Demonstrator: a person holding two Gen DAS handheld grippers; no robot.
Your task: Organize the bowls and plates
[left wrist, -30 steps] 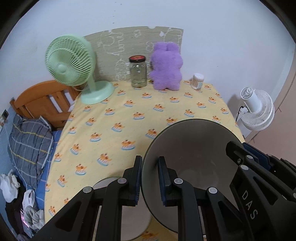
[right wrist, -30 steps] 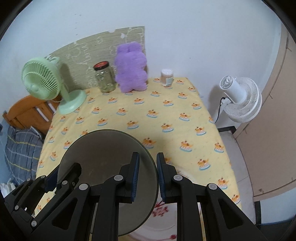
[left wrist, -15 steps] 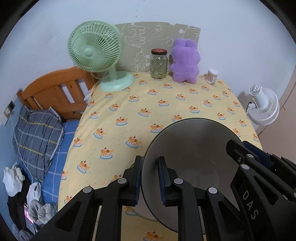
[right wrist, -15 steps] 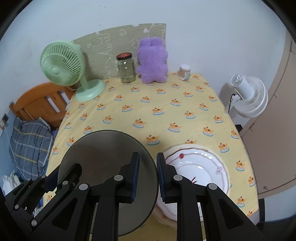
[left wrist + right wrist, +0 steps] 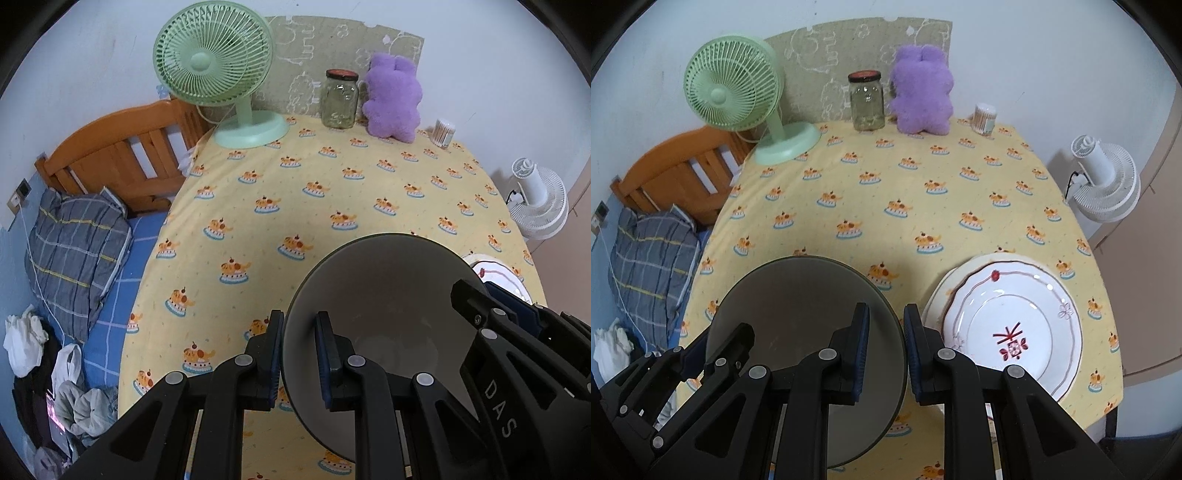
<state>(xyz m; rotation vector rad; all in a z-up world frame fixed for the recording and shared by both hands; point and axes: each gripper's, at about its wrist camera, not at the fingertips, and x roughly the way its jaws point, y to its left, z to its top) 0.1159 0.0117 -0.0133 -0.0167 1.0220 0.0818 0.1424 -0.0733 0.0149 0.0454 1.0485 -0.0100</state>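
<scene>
Here, left tool (image 5: 298, 352) and right tool (image 5: 885, 344) — each apparently clamped on grey bowl's (image 5: 384, 295) rim.

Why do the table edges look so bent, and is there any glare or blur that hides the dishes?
Left wrist view: fisheye lens bows the table and darkens the corners; the gray bowl is sharp and evenly lit. Right wrist view: same bowing; small bright glints on the white plate, its red pattern still clear; soft shadow on the cloth beyond the bowl. No motion blur in either view.
</scene>
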